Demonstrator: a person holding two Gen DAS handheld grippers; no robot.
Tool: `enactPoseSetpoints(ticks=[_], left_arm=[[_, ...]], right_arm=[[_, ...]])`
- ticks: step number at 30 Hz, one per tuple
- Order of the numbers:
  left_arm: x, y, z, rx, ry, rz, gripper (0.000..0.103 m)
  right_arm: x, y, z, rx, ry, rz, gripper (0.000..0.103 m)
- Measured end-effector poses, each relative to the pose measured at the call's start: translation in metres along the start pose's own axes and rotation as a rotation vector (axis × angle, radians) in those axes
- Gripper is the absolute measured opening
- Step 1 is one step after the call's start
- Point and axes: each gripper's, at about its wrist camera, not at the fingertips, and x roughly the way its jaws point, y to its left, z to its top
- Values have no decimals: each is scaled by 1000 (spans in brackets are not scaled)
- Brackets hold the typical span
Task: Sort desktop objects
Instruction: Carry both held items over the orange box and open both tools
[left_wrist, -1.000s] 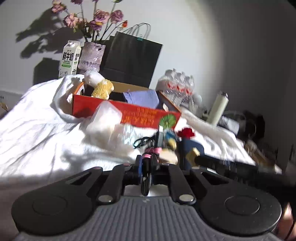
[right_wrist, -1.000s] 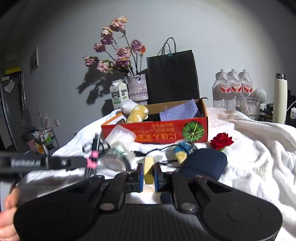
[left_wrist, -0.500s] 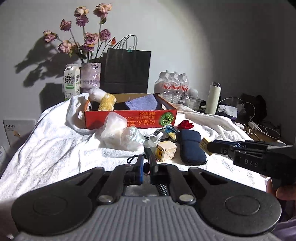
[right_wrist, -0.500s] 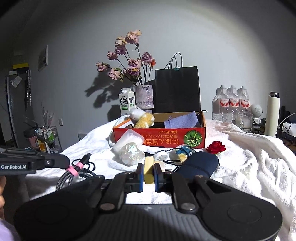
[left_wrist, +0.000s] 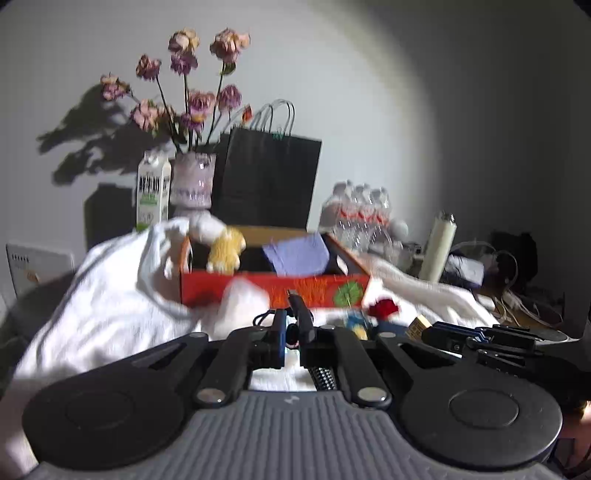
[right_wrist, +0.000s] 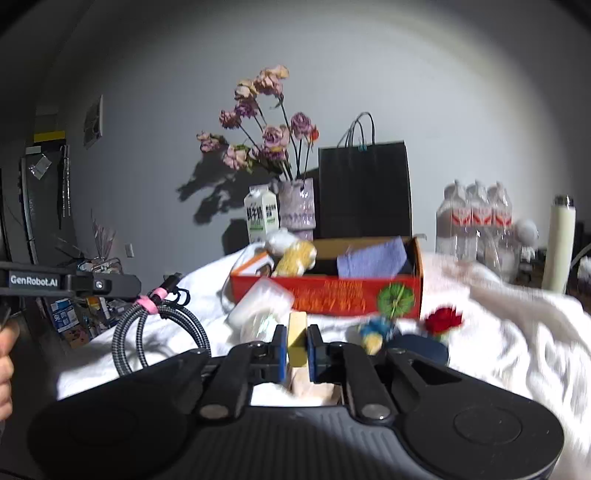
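You had raised both loads clear of the white cloth (right_wrist: 509, 332), left gripper (left_wrist: 291, 332) clamped on the braided cable (right_wrist: 155, 325), right gripper (right_wrist: 297, 341) pinching the yellow block (right_wrist: 297, 332), ready for the far red box (right_wrist: 332, 295)

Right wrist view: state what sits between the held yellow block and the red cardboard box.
A clear plastic container on the white cloth, shown in the right wrist view.

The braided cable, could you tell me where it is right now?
In the right wrist view, the braided cable hangs at the left from the left gripper, over the white cloth.
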Motion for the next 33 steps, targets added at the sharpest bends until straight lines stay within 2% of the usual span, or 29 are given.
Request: enactPoseSetpoints(ticks=[6,9,12,15,17,19,20,23,26,30,31,33], left_arm=[[51,15,70,44,-16,-10,7],[100,19,104,72,11,-10,7],[163,18,125,96,57,11,7],[230,24,138,46,125,-22,6],[272,27,141,54,161,-50,7],[310,35,141,52,172,-22,6],[333,38,139,72,213,-14,7],[391,55,126,65,315,106,9],[424,70,117,108,359,181,35],[437,68,113,198,421,163,56],[439,63,112,232,429,180,65],[439,52,116,275,437,224,77]], right_arm=[[41,-22,55,-51,-11,17,10],[79,-37,89,-58,-2,52,10],[137,-55,117,-44,52,78,10],[204,-72,134,-33,133,52,10],[250,-84,141,-10,200,25,10],[295,-98,146,36,278,4,10],[316,-103,146,50,317,-11,10],[370,-118,137,64,429,-77,10],[410,-129,126,69,491,-150,12],[441,-134,110,47,546,-174,11],[444,-134,109,55,556,-175,12],[446,-135,114,67,569,-175,15]])
